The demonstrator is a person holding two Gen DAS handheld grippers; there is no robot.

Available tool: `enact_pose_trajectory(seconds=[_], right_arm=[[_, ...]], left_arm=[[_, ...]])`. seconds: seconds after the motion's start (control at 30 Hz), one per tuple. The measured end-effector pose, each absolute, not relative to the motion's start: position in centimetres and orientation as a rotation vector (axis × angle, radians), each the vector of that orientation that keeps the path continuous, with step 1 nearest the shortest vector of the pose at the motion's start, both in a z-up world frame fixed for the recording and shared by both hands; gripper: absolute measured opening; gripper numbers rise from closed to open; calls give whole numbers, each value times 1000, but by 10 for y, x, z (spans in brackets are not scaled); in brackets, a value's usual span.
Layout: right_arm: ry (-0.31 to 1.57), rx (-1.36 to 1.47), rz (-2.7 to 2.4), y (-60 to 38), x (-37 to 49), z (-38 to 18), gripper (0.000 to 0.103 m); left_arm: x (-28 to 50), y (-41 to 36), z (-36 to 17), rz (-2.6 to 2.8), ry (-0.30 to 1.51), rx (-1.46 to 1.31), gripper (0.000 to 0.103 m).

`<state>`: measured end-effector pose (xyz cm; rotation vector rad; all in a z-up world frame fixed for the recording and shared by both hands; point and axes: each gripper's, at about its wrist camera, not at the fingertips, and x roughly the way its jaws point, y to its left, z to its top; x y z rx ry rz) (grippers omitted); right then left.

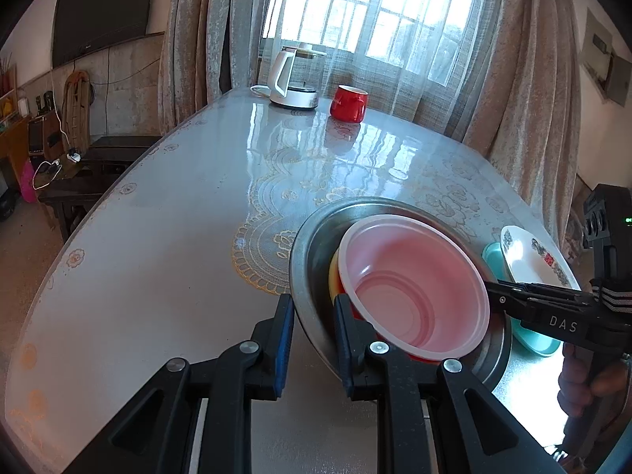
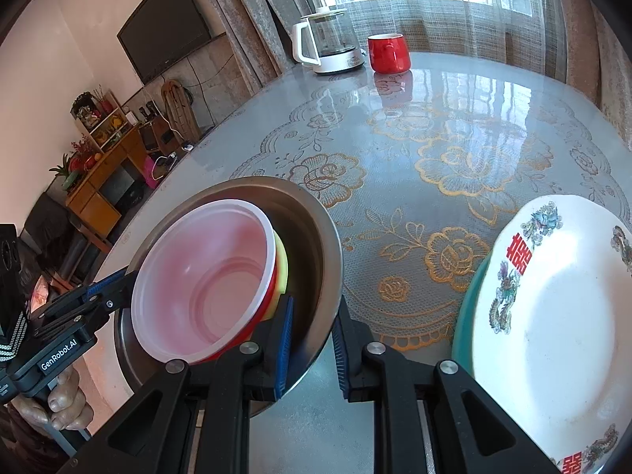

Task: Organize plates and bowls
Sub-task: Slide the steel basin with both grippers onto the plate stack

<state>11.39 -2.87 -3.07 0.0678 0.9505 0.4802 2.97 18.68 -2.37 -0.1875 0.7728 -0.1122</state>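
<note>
A steel bowl [image 1: 312, 245] [image 2: 312, 237] sits tilted on the table and holds nested bowls: a translucent pink plastic bowl [image 1: 414, 276] [image 2: 205, 272] on top, a red one [image 2: 256, 316] and a yellow one [image 2: 282, 268] under it. My left gripper [image 1: 314, 328] straddles the steel bowl's near rim, one finger inside, one outside, with a gap on each side. My right gripper [image 2: 312, 331] straddles the opposite rim the same way. In the left wrist view the right gripper [image 1: 493, 288] reaches in from the right.
A white patterned plate [image 2: 553, 316] [image 1: 529, 260] lies on a teal plate [image 2: 468, 304] [image 1: 493, 254] to the right. A white kettle [image 1: 292, 79] [image 2: 328, 43] and a red mug [image 1: 349, 102] [image 2: 389, 53] stand at the far edge. The table edge curves on the left.
</note>
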Motion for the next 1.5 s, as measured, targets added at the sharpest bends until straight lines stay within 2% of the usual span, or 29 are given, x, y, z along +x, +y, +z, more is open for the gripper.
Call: enact_pose_trajectory(seconds=[0.5, 0.87, 1.5], right_arm=[[874, 145, 435, -70, 98, -4, 19], [788, 202, 321, -132, 81, 22, 19], [791, 286, 83, -243, 69, 12, 19]], left_arm=[[30, 147, 9, -195, 714, -135, 21], [48, 87, 32, -319, 679, -87, 22], [84, -26, 17, -491, 756, -46, 23]])
